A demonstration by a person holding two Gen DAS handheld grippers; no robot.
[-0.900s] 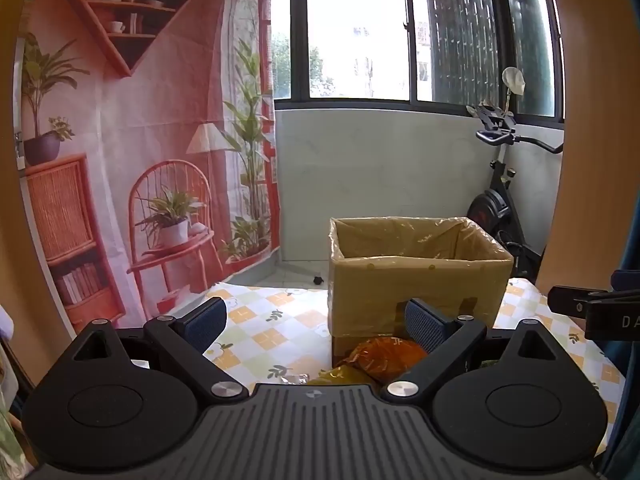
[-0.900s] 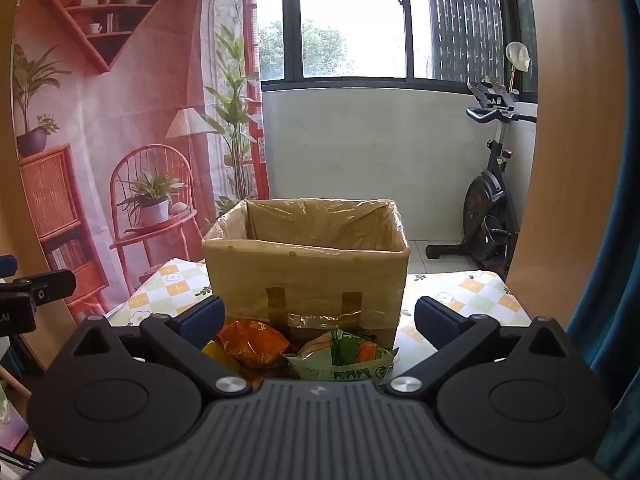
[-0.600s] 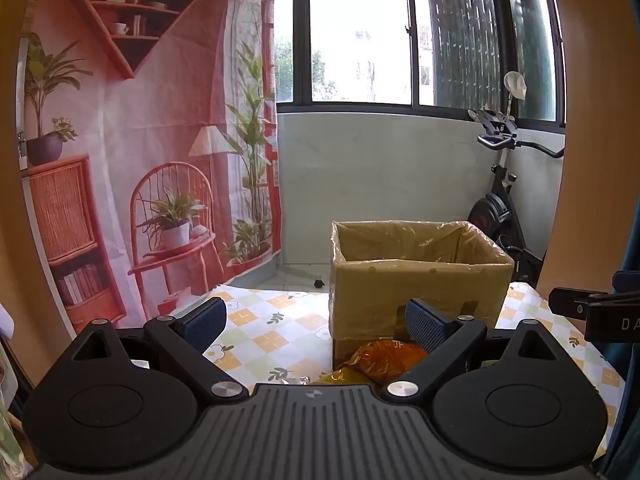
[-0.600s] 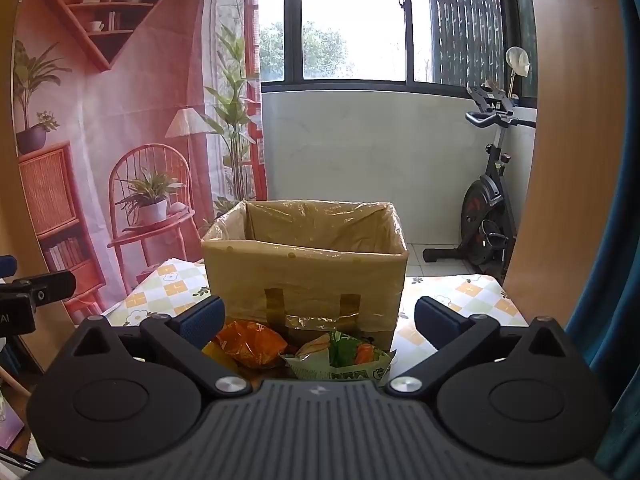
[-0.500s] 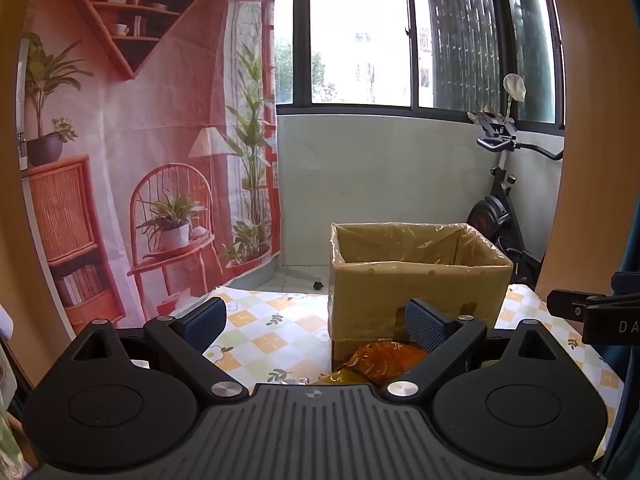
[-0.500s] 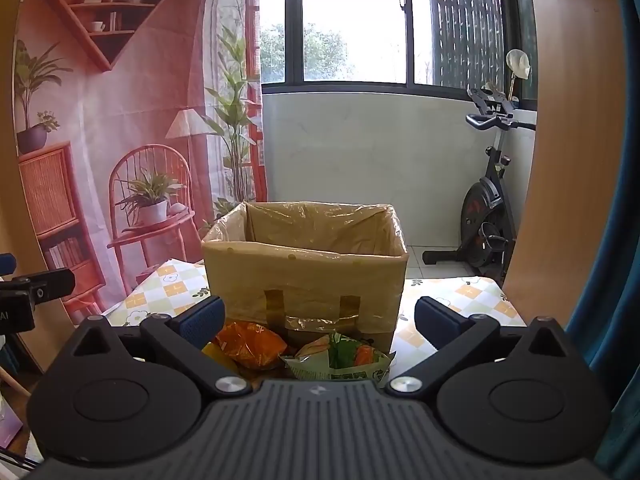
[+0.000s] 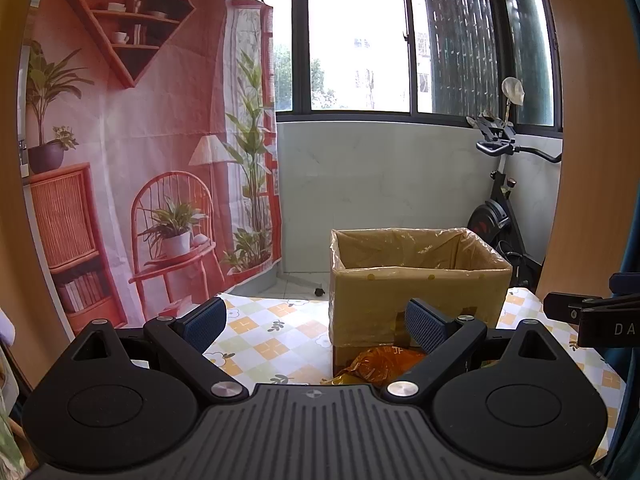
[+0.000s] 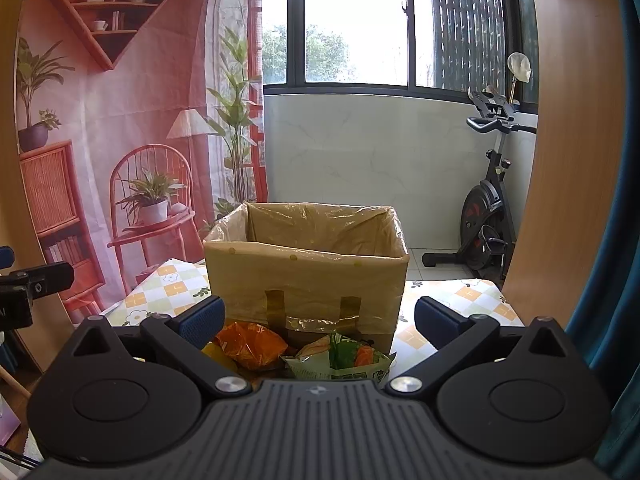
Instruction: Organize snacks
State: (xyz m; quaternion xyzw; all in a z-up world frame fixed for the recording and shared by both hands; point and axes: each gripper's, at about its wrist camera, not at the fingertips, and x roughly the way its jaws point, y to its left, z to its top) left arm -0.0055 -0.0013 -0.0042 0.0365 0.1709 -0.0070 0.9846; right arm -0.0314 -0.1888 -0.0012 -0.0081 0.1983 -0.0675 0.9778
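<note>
A cardboard box [image 7: 416, 292] [image 8: 304, 280] lined with a clear plastic bag stands open on the checkered table [image 7: 260, 336] [image 8: 168, 288]. Snack bags lie in front of it: an orange bag [image 7: 380, 362] [image 8: 250, 344], a yellow one [image 8: 214, 354] under it, and a green-and-white bag [image 8: 340, 358]. My left gripper [image 7: 314, 322] hovers open, left of the box, with nothing between its fingers. My right gripper [image 8: 320, 318] is open too, facing the box front above the snacks. Each gripper shows at the edge of the other's view.
A pink printed backdrop [image 7: 132, 152] hangs at the left. An exercise bike [image 8: 488, 216] stands behind the table at the right, by a wooden panel [image 8: 568, 140] and a teal curtain [image 8: 616, 240]. Windows [image 7: 356, 36] fill the back wall.
Both views have tilted slightly, so the box and snacks sit a little lower in the frame. Both grippers stay open, and nothing on the table has moved.
</note>
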